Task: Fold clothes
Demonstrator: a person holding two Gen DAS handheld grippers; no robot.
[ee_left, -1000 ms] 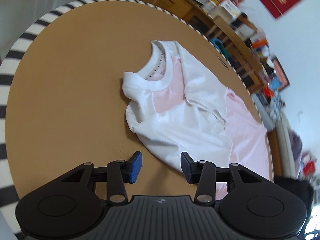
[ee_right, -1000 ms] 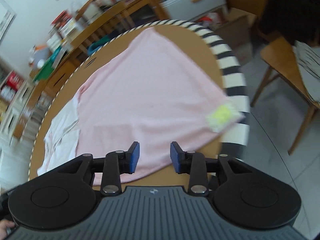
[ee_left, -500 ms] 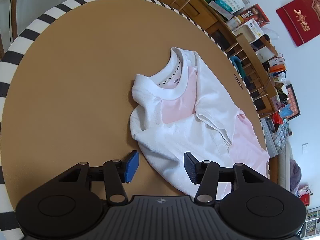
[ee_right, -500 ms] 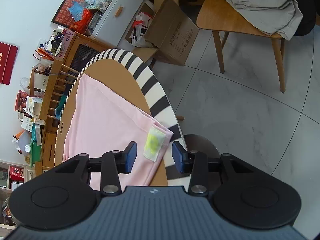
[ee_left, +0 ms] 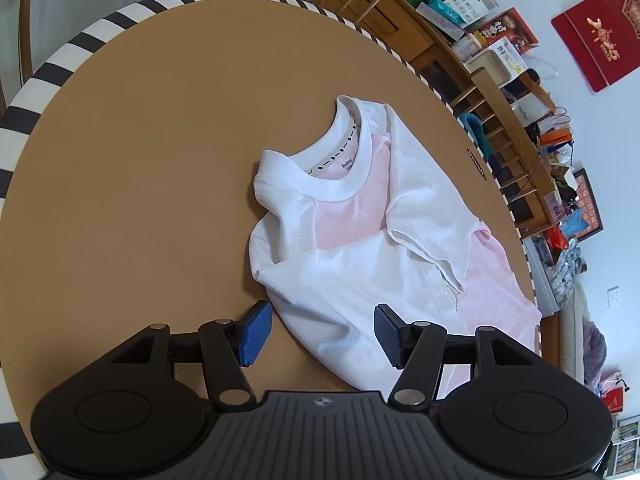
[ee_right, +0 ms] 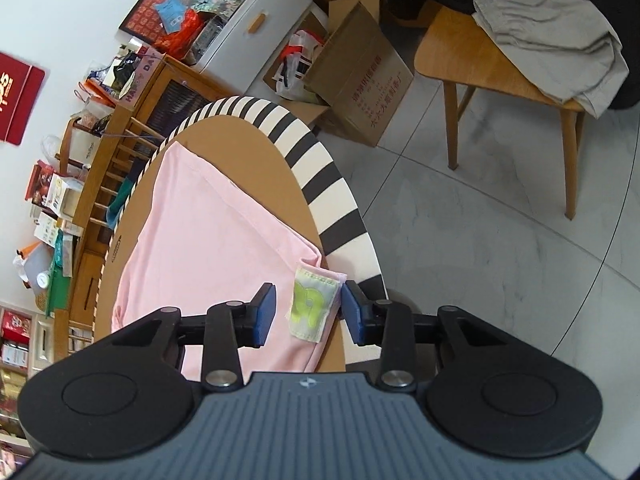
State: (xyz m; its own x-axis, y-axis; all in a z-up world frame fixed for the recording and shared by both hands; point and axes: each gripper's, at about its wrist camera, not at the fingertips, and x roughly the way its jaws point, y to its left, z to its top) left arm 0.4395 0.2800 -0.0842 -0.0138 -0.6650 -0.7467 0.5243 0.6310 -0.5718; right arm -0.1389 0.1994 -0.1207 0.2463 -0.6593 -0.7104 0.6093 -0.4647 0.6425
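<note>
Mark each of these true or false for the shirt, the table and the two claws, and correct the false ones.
1. The shirt lies on the round table. True.
2. The shirt's collar is black. False: it is white.
3. The left claw is clamped on the collar. False: it stands open at the shirt's near white edge, its jaws having just been opening, gripping nothing.
4. The right claw has the corner with the green patch between its pads. True; its jaws have just been closing.
5. Grey clothing lies on a wooden chair. True.
</note>
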